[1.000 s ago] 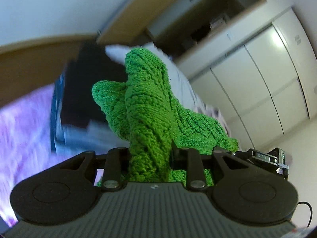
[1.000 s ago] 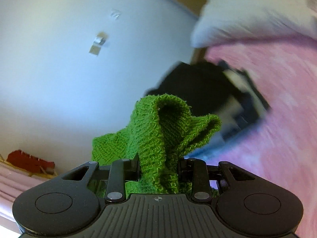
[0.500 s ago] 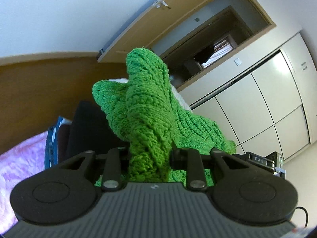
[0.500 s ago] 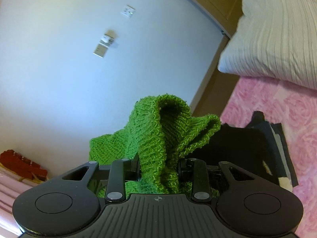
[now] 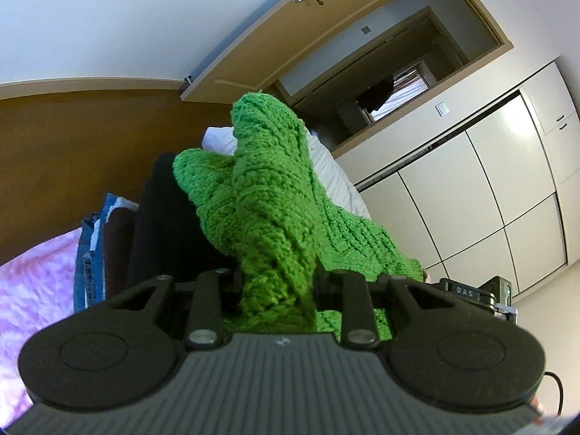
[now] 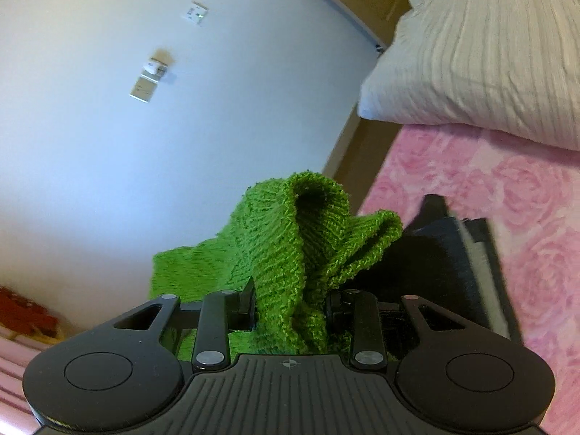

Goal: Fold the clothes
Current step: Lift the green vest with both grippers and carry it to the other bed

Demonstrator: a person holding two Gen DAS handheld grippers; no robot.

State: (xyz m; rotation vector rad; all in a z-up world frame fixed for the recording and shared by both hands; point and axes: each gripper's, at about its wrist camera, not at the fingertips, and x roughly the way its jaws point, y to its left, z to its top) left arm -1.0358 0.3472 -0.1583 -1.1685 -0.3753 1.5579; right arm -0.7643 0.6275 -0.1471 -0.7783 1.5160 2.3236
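Both grippers clenched on the green knit sweater (image 5: 272,195), one bunch of fabric in each. Left gripper (image 5: 277,282) pinches a thick cabled wad that stands up past its jaws; the rest trails off to the right, toward the other gripper's housing. Right gripper (image 6: 290,308) grips a ribbed edge, possibly a cuff or hem, rolled into an open tube above the jaws.

Sweater is off the bed, hanging between the two grips. Likely held at two points so it can be spread and laid flat before folding.

Below and ahead: pink floral bedspread (image 6: 507,195), striped white pillow (image 6: 482,50) at the headboard end, and a stack of folded clothes (image 5: 119,239), dark items over blue denim. Stack sits near the pillow, apart from the sweater.

Against a second ago: both views are sharp where they were blurred, so motion has eased. Left view now takes in more wall, door and wardrobe (image 5: 489,195), less bedspread. Right view shows the pillow fully, stack lower in frame. Grips unchanged.
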